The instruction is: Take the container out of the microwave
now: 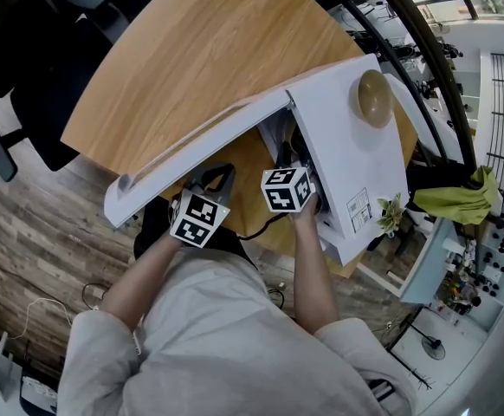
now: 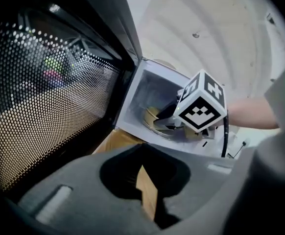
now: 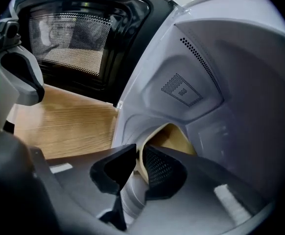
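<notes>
Inside the microwave (image 1: 347, 137), the right gripper (image 1: 291, 180) on the container (image 2: 151, 115).
Head view: that gripper's arm reached into the open cavity, and the left gripper (image 1: 210, 189) hung by the door (image 1: 191, 146), likely leaving room. Left gripper view: its jaws were together and empty, and the container sat in the cavity. Only the right gripper view showed its own jaws clamped on the rim.

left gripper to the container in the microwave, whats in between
In the left gripper view: a strip of wooden table, the microwave sill, then the right gripper, its jaws shut on the rim of the container.
</notes>
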`<state>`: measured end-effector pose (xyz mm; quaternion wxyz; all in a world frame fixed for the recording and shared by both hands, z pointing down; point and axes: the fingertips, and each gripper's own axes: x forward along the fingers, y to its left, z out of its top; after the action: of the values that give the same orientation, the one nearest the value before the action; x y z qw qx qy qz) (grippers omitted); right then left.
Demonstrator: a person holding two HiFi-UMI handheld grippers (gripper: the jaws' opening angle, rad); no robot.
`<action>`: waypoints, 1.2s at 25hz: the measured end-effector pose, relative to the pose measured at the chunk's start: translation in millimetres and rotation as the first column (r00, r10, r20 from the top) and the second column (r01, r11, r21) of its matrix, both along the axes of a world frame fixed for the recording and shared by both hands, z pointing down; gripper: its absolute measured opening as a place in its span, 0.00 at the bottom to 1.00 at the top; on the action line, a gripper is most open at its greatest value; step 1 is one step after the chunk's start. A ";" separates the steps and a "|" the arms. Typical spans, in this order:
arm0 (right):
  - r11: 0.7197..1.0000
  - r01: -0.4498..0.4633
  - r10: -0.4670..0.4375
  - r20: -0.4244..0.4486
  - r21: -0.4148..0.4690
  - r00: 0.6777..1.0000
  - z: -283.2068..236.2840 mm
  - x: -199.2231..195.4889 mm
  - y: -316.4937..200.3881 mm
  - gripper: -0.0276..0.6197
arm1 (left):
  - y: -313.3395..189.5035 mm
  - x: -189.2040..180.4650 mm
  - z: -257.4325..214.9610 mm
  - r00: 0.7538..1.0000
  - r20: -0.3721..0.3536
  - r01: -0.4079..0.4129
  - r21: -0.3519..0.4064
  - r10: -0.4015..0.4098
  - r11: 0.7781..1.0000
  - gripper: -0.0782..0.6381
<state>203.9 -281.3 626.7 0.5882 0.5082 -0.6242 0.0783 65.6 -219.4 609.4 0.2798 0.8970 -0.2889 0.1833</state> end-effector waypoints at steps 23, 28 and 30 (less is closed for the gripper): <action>1.000 -0.009 0.008 0.039 0.022 0.999 -8.7 -14.5 9.2 0.10 | -1.3 -2.5 -3.5 1.000 -0.009 -0.021 0.019 0.021 1.000 0.11; 0.999 0.003 -0.005 0.034 0.038 0.999 -13.4 -21.9 14.0 0.10 | 1.0 -2.4 -5.3 0.999 -0.014 -0.035 0.020 0.036 0.999 0.11; 0.999 0.008 -0.009 0.028 0.038 1.000 -13.6 -23.3 16.7 0.10 | 3.5 -1.6 -5.4 0.999 -0.015 -0.045 0.020 0.046 0.999 0.11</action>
<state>180.6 -264.6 613.1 0.5700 0.5155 -0.6359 0.0709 64.0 -215.9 604.0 0.2691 0.9074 -0.2679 0.1798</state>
